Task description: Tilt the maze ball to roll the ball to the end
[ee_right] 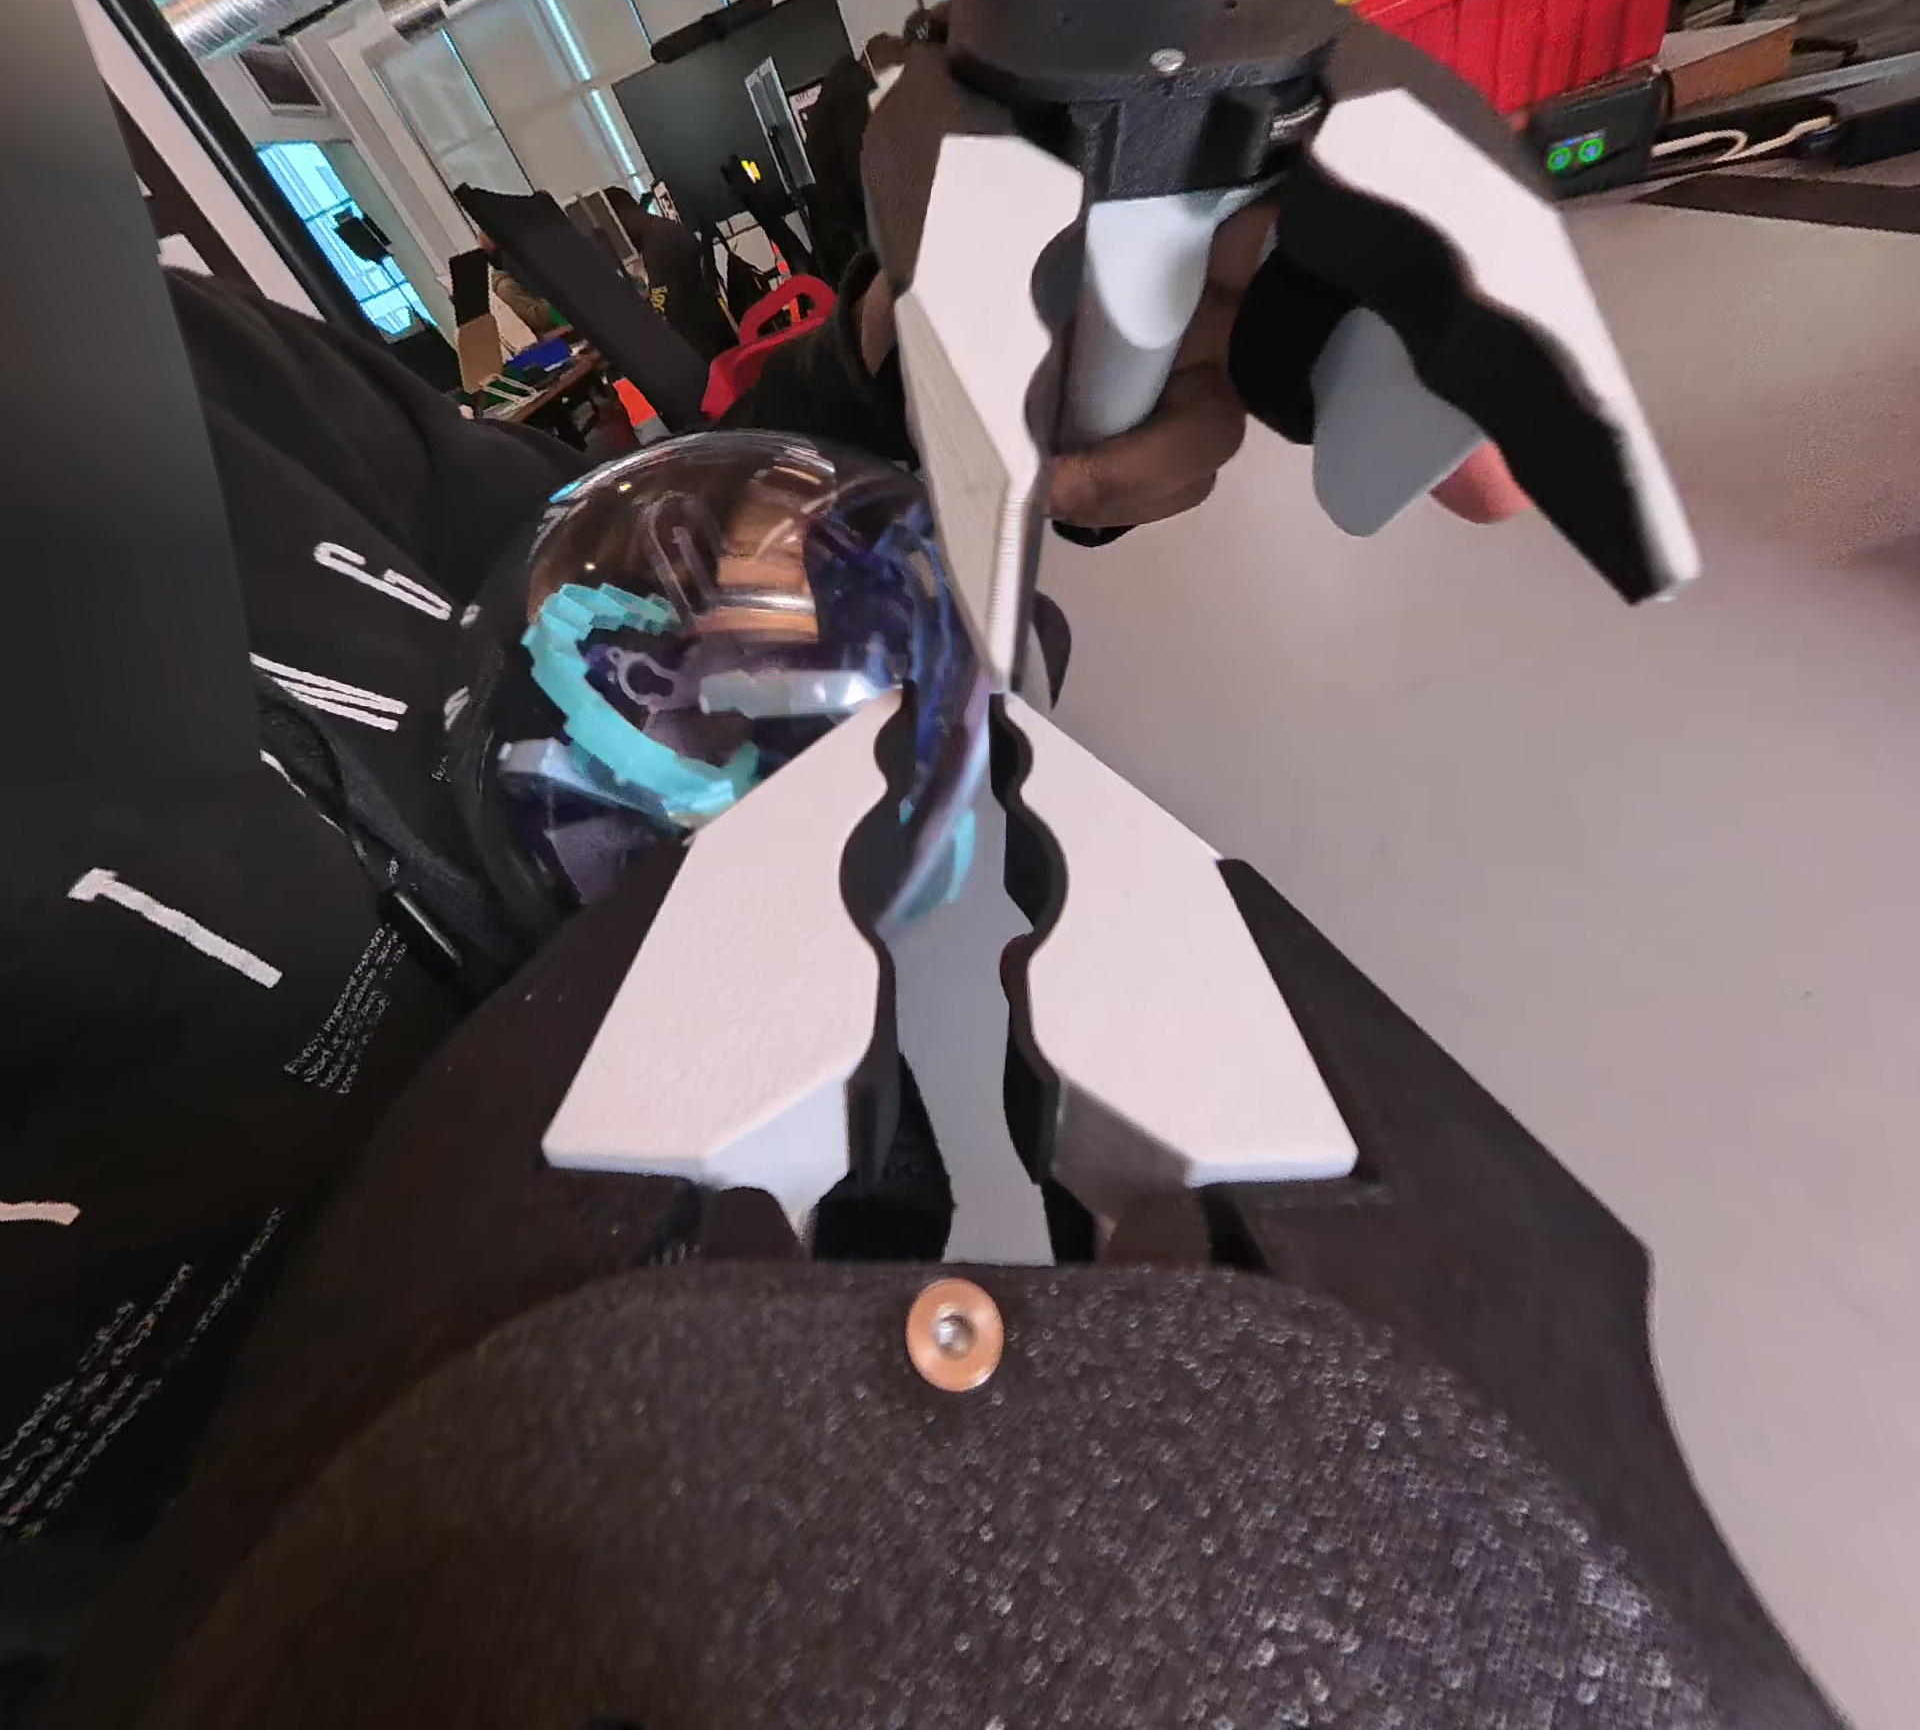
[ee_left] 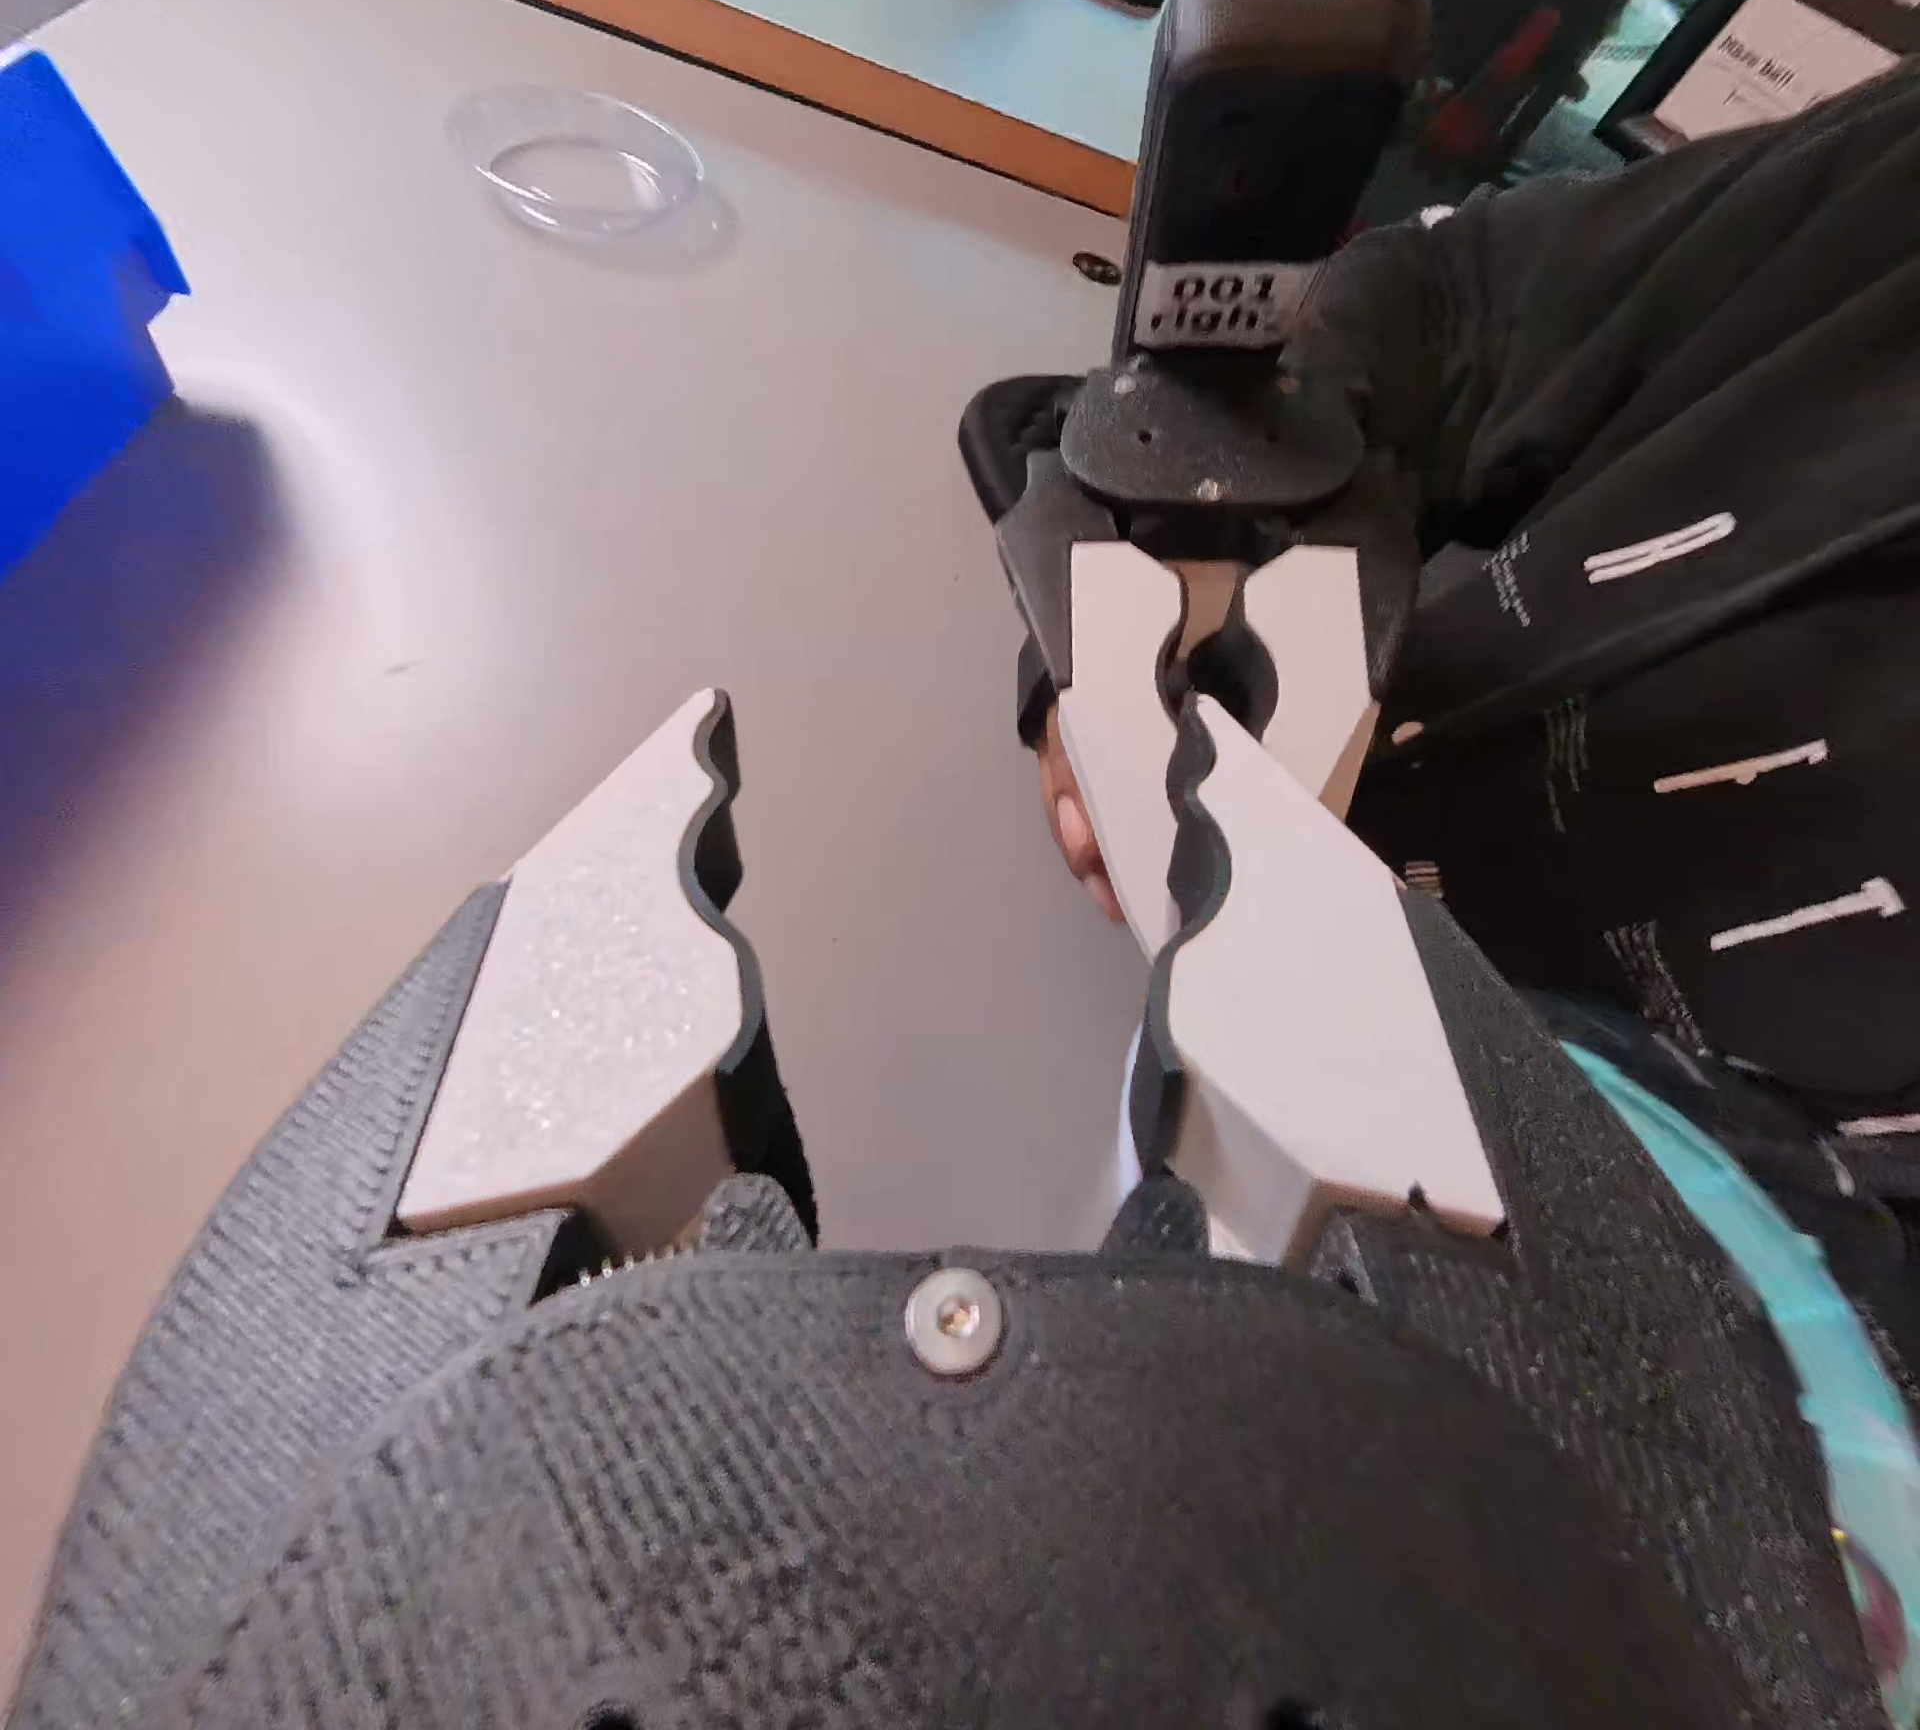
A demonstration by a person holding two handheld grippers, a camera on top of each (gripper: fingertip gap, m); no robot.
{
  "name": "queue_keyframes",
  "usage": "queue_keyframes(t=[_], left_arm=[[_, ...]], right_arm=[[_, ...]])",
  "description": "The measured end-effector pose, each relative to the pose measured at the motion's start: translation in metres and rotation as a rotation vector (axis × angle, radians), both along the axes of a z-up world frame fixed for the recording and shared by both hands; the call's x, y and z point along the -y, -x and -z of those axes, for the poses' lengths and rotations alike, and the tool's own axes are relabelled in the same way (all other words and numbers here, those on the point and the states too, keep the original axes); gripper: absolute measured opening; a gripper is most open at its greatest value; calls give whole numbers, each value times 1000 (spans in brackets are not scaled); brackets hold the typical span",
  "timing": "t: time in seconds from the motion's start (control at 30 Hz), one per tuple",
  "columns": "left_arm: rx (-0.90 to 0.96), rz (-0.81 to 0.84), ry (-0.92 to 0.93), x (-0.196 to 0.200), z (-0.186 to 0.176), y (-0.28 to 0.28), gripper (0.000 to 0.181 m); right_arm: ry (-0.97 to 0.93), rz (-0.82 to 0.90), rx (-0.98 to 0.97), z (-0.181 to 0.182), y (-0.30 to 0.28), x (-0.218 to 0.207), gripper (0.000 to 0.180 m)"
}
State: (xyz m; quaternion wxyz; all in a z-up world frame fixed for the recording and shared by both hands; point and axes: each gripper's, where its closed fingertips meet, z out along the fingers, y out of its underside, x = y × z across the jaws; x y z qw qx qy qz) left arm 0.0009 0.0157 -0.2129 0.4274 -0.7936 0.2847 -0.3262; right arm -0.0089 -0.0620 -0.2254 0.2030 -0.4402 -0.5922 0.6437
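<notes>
Your left gripper (ee_left: 951,745) has its fingers spread wide with nothing between them, hovering over the pale desk (ee_left: 582,454). Your right gripper (ee_right: 951,714) has its fingers nearly closed, pinching a thin rim of the maze ball (ee_right: 717,641) at their tips. The maze ball is a clear sphere with turquoise and purple tracks inside, held up off the desk, close against your black sleeve (ee_right: 260,693). In the left wrist view, a clear plastic ring (ee_left: 582,163) lies on the desk farther off, and a blue bin (ee_left: 62,298) sits at the left edge.
</notes>
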Motion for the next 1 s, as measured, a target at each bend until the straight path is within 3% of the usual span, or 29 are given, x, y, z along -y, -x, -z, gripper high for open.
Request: queue_keyframes(t=[0.2,0.33,0.43,0.53,0.63,0.73,1.0], left_arm=[[30,-5,-33,22,3,20,89],[116,-53,-118,42,-20,46,96],[228,17,-85,77,-31,59,110],[261,100,30,105,-14,59,92],[433,189,147,127,-14,45,77],[529,199,169,138,-13,42,80],[577,-27,25,129,-6,64,90]], right_arm=[[-39,-32,134,19,-14,-6,24],[101,-189,285,32,-43,21,31],[184,-257,348,40,-56,44,34],[199,-267,399,53,-58,58,33],[244,-262,410,52,-53,67,14],[212,-221,388,52,-43,58,9],[83,15,280,22,9,-20,0]])
